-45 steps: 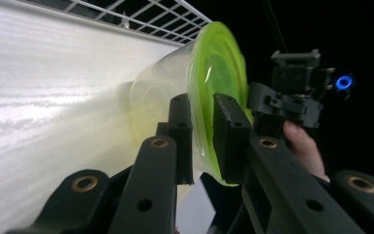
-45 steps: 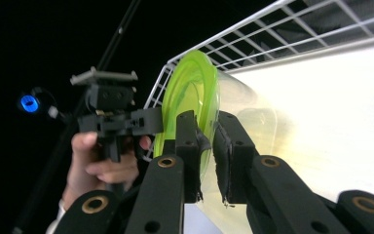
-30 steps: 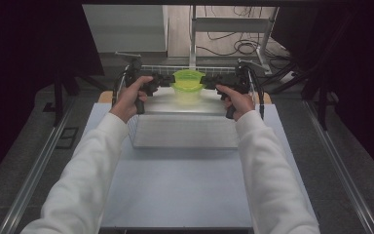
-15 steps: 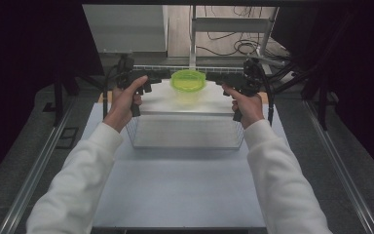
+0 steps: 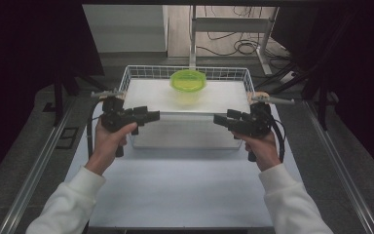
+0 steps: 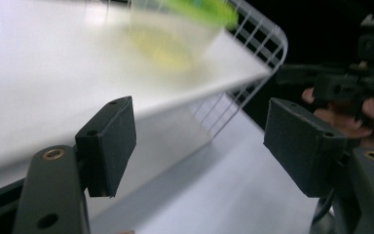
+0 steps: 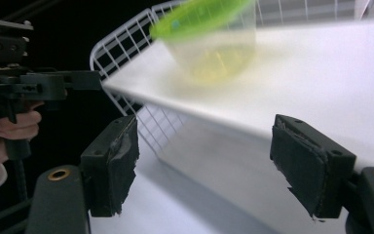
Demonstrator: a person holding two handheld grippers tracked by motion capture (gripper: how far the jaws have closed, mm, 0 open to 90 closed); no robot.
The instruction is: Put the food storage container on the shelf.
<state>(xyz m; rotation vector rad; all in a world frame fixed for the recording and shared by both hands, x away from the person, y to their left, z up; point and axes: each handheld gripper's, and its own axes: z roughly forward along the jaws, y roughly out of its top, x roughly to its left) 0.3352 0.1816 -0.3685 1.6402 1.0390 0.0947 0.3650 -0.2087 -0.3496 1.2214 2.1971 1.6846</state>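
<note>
Your left tongs (image 5: pixel 152 117) and right tongs (image 5: pixel 220 120), both spread and empty, flank frame centre; the lidded container (image 5: pixel 188 84) sits above, midway between.

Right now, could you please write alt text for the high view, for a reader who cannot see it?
A clear plastic tub with a lime-green lid stands on a white board across a white wire basket on a pale table. Nearer the camera, the left gripper and right gripper face each other, jaws open and empty.
</note>
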